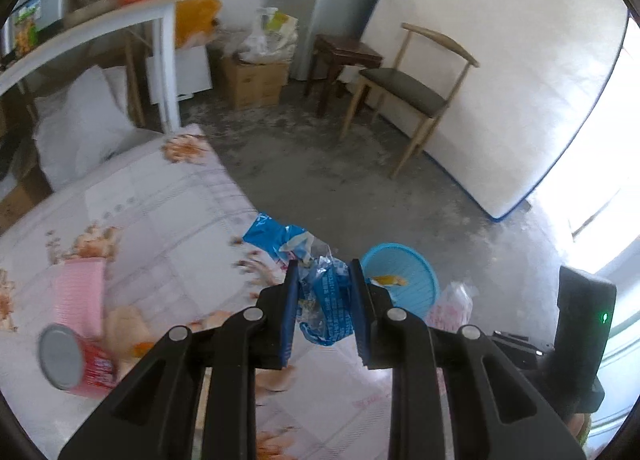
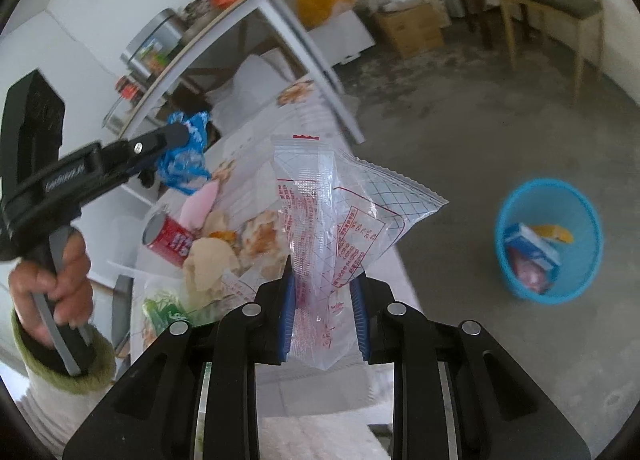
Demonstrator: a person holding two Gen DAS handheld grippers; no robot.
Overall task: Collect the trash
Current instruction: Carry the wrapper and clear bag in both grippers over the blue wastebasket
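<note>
While left gripper [image 1: 325, 302] clamps blue wrapper [image 1: 326, 300] | right gripper [image 2: 325, 310] clamps clear bag [image 2: 340, 228] | basket [image 2: 584, 252] beyond

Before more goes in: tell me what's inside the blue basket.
The blue basket holds a blue-and-white carton, something yellow and a reddish wrapper; anything beneath them is hidden.

Blue wrapper [image 1: 324, 300], red-printed clear bag [image 2: 340, 228], light-blue basket [image 2: 548, 240]

Each camera sits just behind its own gripper, looking forward and steeply down along the fingers. The left view faces across the bed [image 1: 160, 200] toward the blue basket [image 1: 404, 280]; the right view shares both, plus the left gripper [image 2: 182, 138] at its left side.
</note>
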